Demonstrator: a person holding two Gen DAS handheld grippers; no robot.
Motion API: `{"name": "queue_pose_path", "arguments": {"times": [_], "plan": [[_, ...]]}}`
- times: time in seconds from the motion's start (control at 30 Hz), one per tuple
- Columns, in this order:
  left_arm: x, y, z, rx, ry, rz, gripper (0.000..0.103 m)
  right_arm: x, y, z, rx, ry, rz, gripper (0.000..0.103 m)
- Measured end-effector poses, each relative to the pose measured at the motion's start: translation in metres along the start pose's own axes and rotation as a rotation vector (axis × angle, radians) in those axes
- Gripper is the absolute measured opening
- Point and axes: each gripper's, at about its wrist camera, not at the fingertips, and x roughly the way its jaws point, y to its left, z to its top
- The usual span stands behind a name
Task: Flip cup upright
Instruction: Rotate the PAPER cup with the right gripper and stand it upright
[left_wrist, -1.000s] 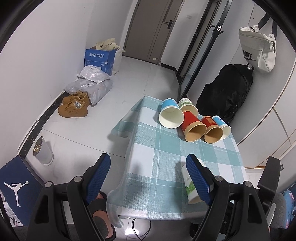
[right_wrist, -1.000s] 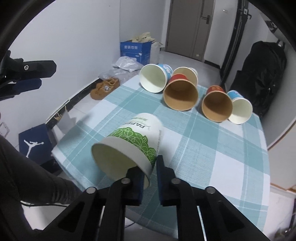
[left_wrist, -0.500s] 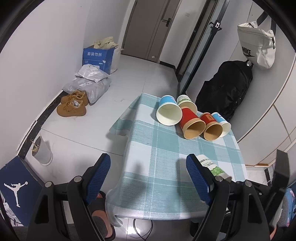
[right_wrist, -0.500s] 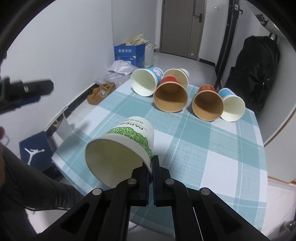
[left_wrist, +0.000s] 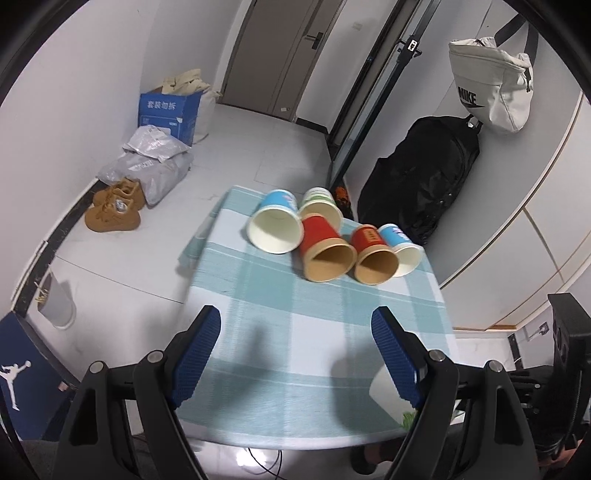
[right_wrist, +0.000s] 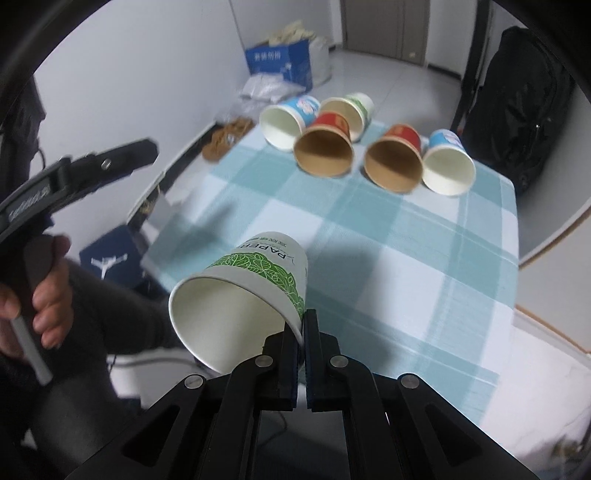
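between your right gripper's jaws sits the rim of the green-leaf paper cup, pinched tight, one finger inside the mouth and one outside the wall. a second ago the jaws had a visible gap around that rim; now they are pressed onto it, so your grip has firmed. the cup hangs tilted above the near part of the checked tablecloth, mouth toward you, base pointing away and slightly up, clear of the cloth as far as i can tell. it has come up off the table and swung out of your left camera's centre: there only a white and green scrap shows at the lower right, behind the finger. so the lift looks done and the turn is underway; the cup isn't upright yet, and you'd need to roll the wrist to bring the base down.

your left gripper hangs wide open over the near table edge, holding nothing.

farther out, five other cups lie on their sides in a row near the far edge, untouched.
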Motion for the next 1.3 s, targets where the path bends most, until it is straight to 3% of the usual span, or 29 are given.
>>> {"name": "queue_pose_path", "arguments": {"times": [0.2,0.43,0.8,1.07,1.17,1.3], "plan": [[0.008,-0.022,0.012,0.014,-0.002,0.002,0.081,-0.008,-0.032,0.007,-0.001,0.131,0.049,0.002],[0.015,-0.017,0.020,-0.024,0.003,0.020,0.081,0.025,-0.057,0.035,-0.018,0.298,0.077,0.002],[0.025,-0.006,0.022,-0.051,0.046,0.035,0.081,0.081,-0.052,0.079,-0.041,0.394,0.142,0.002],[0.026,-0.006,0.022,-0.041,0.048,0.050,0.081,0.087,-0.060,0.092,-0.005,0.306,0.147,0.009],[0.026,-0.009,0.021,-0.027,0.046,0.054,0.081,0.078,-0.069,0.088,0.044,0.240,0.155,0.046],[0.027,-0.015,0.020,-0.005,0.043,0.056,0.081,0.057,-0.085,0.074,0.130,0.117,0.192,0.054]]}}
